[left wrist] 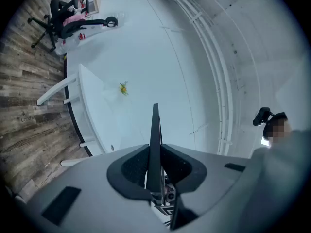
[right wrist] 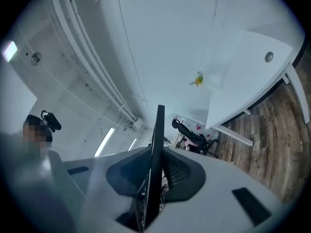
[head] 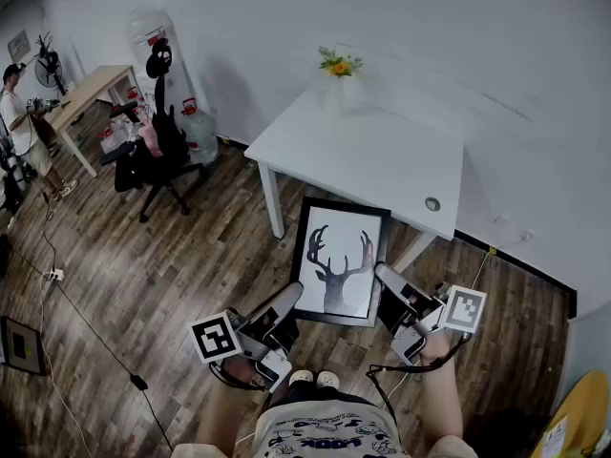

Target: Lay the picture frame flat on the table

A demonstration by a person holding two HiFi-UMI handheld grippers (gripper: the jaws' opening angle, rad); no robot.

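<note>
The picture frame [head: 339, 256] has a black border and a deer-antler print. It is held off the floor, tilted, in front of the white table [head: 372, 151]. My left gripper [head: 289, 301] is shut on its lower left edge and my right gripper [head: 385, 277] is shut on its lower right edge. In the left gripper view the frame [left wrist: 155, 125] shows edge-on, pressed between the pads of the left gripper [left wrist: 155, 165]. The right gripper view shows the same thin dark frame edge [right wrist: 158, 130] clamped in the right gripper [right wrist: 156, 174].
A vase of yellow flowers [head: 337, 70] stands at the table's far corner. A black office chair [head: 158, 156] and a water bottle [head: 199, 127] are to the left, beyond them a wooden desk [head: 91, 89] and a person [head: 19, 113]. Cables run over the wooden floor.
</note>
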